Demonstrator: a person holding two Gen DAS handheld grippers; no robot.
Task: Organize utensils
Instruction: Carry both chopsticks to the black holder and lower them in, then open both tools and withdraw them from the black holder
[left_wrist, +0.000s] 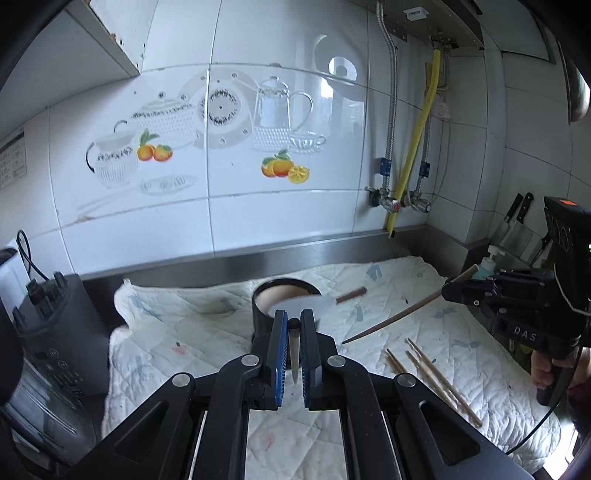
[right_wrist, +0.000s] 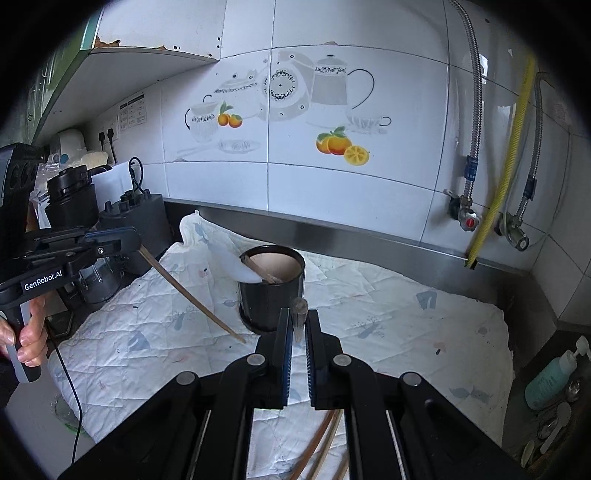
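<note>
A black utensil holder (left_wrist: 275, 308) (right_wrist: 271, 286) stands on a white quilted cloth (left_wrist: 207, 325) (right_wrist: 369, 325); a white spoon (left_wrist: 301, 306) (right_wrist: 236, 267) with a wooden handle leans in it. My left gripper (left_wrist: 294, 315) is shut on a wooden chopstick (left_wrist: 294, 350), which slants down to the cloth in the right wrist view (right_wrist: 192, 293). My right gripper (right_wrist: 299, 314) is shut on another chopstick (right_wrist: 298, 317), which points toward the holder in the left wrist view (left_wrist: 399, 317). Several loose chopsticks (left_wrist: 432, 380) lie on the cloth at the right.
A dark appliance (left_wrist: 59, 332) (right_wrist: 136, 225) with cables stands left of the cloth. A soap bottle (right_wrist: 554, 376) and knives (left_wrist: 517, 218) are at the right. Pipes and valves (right_wrist: 469, 218) run down the tiled wall behind.
</note>
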